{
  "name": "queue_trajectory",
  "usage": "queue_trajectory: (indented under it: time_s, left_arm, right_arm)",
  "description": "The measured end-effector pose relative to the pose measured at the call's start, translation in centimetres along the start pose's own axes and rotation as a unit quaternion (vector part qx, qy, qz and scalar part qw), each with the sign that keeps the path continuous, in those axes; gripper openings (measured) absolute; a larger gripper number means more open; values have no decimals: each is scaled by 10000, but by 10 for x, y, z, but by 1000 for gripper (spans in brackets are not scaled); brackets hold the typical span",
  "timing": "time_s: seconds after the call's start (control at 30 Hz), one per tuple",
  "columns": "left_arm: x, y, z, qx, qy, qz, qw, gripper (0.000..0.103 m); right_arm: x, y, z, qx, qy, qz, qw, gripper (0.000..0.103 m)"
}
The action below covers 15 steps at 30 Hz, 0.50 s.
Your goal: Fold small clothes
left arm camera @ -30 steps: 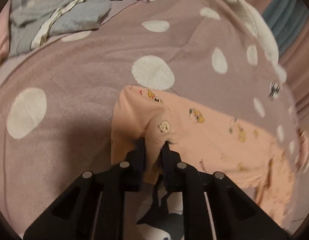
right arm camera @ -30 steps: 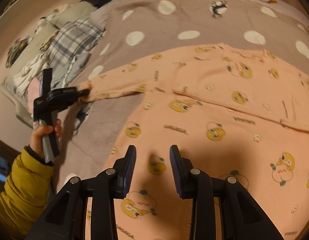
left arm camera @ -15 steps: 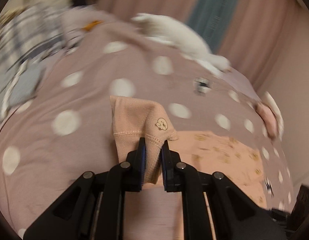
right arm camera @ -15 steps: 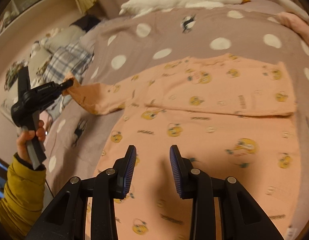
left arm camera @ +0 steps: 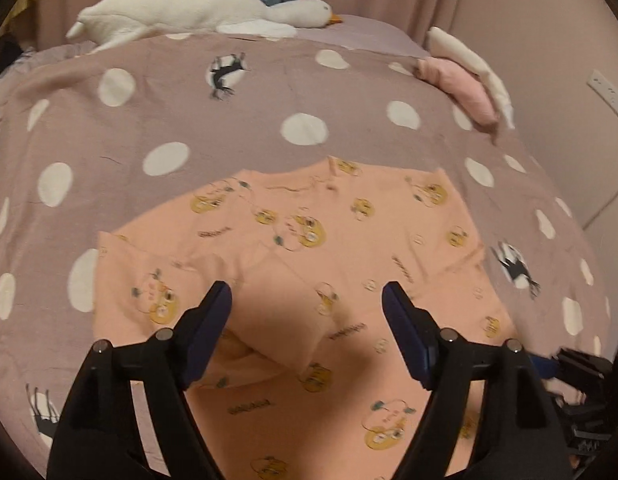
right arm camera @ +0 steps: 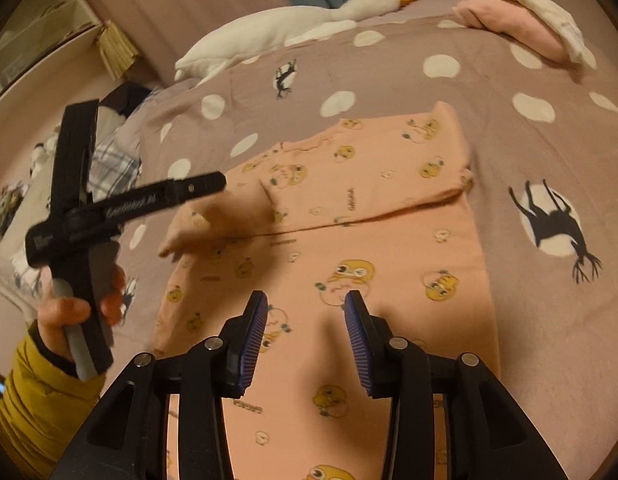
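The garment [right arm camera: 349, 248] lies flat on the bedspread [right arm camera: 489, 92], 1 sleeve [right arm camera: 229, 216] folded across it; behind it lies a plush goose [right arm camera: 293, 24], a cushion [right arm camera: 513, 20] at right.

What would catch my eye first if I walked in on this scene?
Probably the peach garment printed with yellow cartoon faces, spread in the middle of the mauve polka-dot bedspread with one sleeve folded across it. Next, the long white goose plush lying along the far edge of the bed. Nearest the cameras, two black hand-held grippers hover over the cloth: the left gripper is opening with nothing pinched, and the right gripper is empty too.
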<state>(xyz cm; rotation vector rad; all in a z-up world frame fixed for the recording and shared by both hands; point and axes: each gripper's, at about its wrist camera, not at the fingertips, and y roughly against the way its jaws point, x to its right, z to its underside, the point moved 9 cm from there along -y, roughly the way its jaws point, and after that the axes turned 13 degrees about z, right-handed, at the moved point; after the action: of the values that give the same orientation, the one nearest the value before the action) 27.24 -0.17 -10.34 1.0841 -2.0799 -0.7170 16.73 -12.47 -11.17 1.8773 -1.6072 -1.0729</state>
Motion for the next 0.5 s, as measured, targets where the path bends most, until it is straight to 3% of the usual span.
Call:
queue_trajectory:
  time_s: [0.17, 0.33, 0.5]
  left_arm:
    - [-12, 28, 12, 195, 133, -66, 9997, 86]
    - [-71, 74, 46, 620, 1001, -373, 9923, 87]
    - [-105, 101, 91, 747, 1644, -467, 9824, 87]
  right_arm:
    - [-12, -5, -7, 40, 168, -78, 9998, 40]
    - [-60, -25, -13, -10, 832, -291, 9961, 40]
    - [-118, -52, -25, 47, 1756, -302, 9840, 40]
